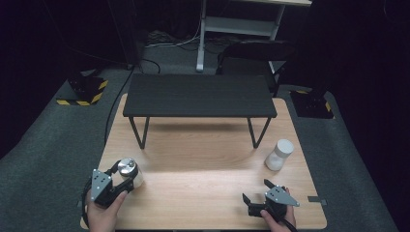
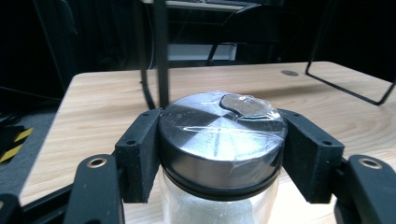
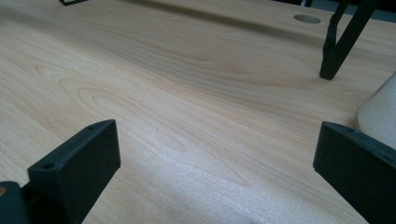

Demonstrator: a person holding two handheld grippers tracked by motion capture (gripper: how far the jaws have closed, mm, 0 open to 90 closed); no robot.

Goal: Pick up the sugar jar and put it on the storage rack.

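Firmly, left gripper (image 2: 219,154) clamps jar (image 2: 219,144) (steel-lidded).

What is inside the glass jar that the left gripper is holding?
The jar holds something white and grainy, seen through the glass below the metal lid. The left gripper clamps the lid. How full the jar is cannot be seen: its lower part is out of frame.

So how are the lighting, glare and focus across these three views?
High view: dim and soft, dark surroundings. Left gripper view: glare streaks on the shiny metal lid of the glass jar. Right gripper view: pale sheen on the light wooden table, near black pads soft.
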